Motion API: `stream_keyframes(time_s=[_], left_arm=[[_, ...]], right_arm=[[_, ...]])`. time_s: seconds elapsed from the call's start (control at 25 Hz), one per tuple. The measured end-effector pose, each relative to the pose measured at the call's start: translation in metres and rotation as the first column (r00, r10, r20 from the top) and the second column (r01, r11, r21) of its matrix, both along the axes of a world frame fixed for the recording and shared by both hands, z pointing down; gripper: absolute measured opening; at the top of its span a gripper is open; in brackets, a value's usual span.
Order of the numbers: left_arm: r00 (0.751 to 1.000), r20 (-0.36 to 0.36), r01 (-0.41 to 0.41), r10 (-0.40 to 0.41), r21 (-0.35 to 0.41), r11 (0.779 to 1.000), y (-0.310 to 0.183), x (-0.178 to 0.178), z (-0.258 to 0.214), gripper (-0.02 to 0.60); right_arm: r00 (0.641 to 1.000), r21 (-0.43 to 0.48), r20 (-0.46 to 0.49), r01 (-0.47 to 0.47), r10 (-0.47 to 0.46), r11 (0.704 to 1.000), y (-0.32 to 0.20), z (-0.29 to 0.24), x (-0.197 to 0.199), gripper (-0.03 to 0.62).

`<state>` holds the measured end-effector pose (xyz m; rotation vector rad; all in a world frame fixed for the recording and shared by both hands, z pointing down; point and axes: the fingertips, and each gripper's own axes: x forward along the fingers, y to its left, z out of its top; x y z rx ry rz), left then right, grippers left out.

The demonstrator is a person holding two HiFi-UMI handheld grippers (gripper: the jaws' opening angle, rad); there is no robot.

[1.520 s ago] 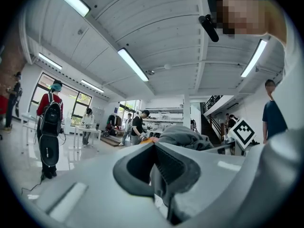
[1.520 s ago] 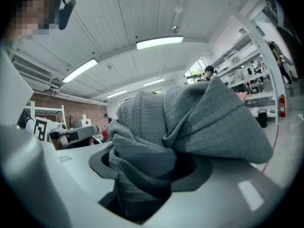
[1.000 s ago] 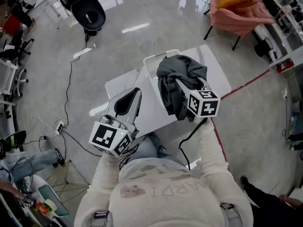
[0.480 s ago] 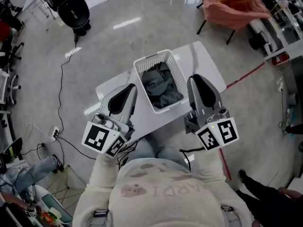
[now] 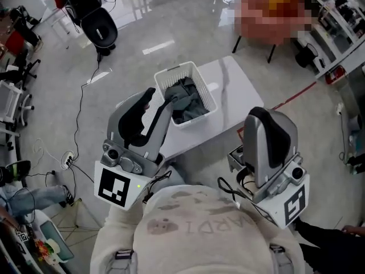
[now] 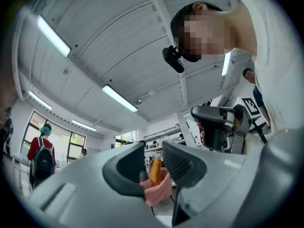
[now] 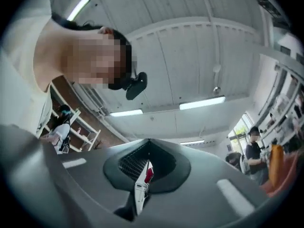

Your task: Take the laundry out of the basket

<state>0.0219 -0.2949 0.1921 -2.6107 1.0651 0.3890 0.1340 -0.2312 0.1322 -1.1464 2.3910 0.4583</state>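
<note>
A white slatted basket (image 5: 171, 74) stands on the small white table (image 5: 231, 90). Grey laundry (image 5: 189, 103) lies crumpled inside it. Both grippers are lifted off the table and point up, away from the basket. My left gripper (image 5: 159, 99) hangs over the table's near left part, in front of the basket; its jaws stand apart with nothing between them (image 6: 153, 152). My right gripper (image 5: 267, 116) is at the near right, beyond the table's edge, with its jaws closed to a thin slit (image 7: 148, 147) and nothing in them. It also shows in the left gripper view (image 6: 218, 125).
The table stands alone on a glossy grey floor. A black chair (image 5: 96, 26) is at the far left, cables (image 5: 80, 114) trail on the floor to the left, and a red tape line (image 5: 297, 92) runs at the right. Shelving (image 5: 342, 16) lines the right edge.
A second ago my right gripper held a dark grey garment above the basket. The garment now lies in the basket, and both grippers have drawn back and tipped upward.
</note>
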Motion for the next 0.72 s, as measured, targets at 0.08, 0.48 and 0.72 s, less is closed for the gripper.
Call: stream_keyframes(time_s=[0.08, 0.48, 0.72], left_arm=[[0.999, 0.036, 0.026, -0.027, 0.034, 0.999, 0.041, 0.019, -0.008, 0.126], [0.99, 0.108, 0.064, -0.095, 0.258, 0.964, 0.187, 0.033, -0.068, 0.009], [0.992, 0.124, -0.017, -0.023, 0.307, 0.952, 0.245, 0.042, -0.084, 0.008]], right_arm=[[0.999, 0.063, -0.046, -0.01, 0.013, 0.998, 0.038, -0.007, 0.004, 0.028], [0.976, 0.153, -0.003, 0.217, -0.219, 0.964, 0.168, -0.032, -0.008, 0.026], [0.959, 0.2, 0.064, 0.259, -0.276, 0.945, 0.204, -0.051, -0.028, 0.026]])
